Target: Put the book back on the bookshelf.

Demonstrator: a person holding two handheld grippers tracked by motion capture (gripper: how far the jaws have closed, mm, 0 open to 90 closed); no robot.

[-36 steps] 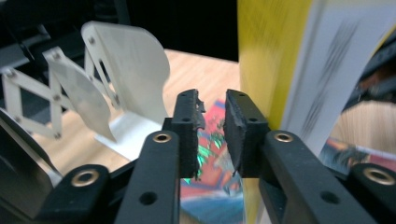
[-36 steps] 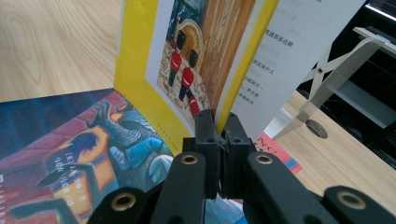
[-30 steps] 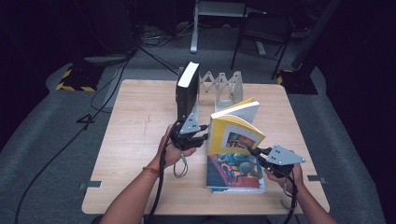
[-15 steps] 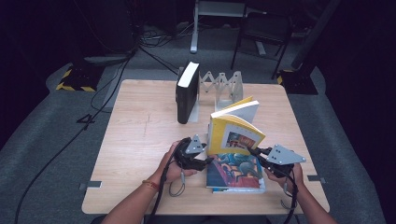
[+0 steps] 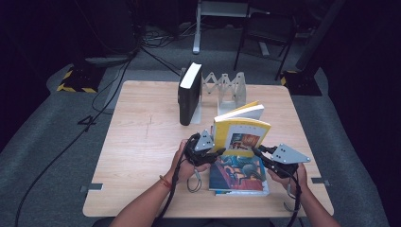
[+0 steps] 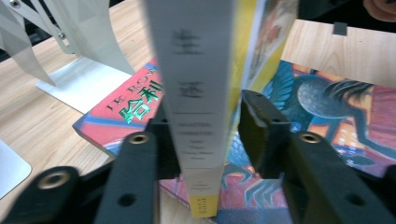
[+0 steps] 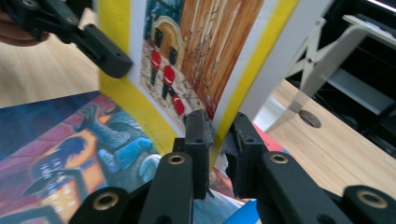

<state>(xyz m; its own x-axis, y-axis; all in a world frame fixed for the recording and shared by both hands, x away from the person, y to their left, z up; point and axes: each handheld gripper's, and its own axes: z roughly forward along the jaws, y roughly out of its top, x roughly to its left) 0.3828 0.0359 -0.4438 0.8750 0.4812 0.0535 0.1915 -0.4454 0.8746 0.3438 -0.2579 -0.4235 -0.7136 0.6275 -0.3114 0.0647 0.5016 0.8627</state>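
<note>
- A black book point(image 5: 190, 94) stood upright at the left of the wooden table point(image 5: 142, 142), leaning against the white accordion-style book rack point(image 5: 226, 90), which sat toward the far edge.
- The left gripper point(image 5: 208, 150) sat at the spine end of the yellow book point(image 5: 240, 135), just right of the table's middle.
- In the left gripper view, that book's grey spine point(image 6: 196, 93) stood between the two black jaws; the jaws had just been closing, the left one lay against the spine, and a narrow gap showed on the right side, so a firm clamp could not be told.
- The yellow book stood upright on top of a colourful book point(image 5: 239, 174), which lay flat near the table's front edge.
- The right gripper point(image 5: 261, 153) met the yellow book's lower right corner.
- In the right gripper view, its jaws had just been opening a little, yet they straddled the yellow cover's point(image 7: 196, 56) edge, with the pads close on both sides; the front cover bore a picture of red-coated guards.
- The person's hands held both grippers from the front edge of the table.
</note>
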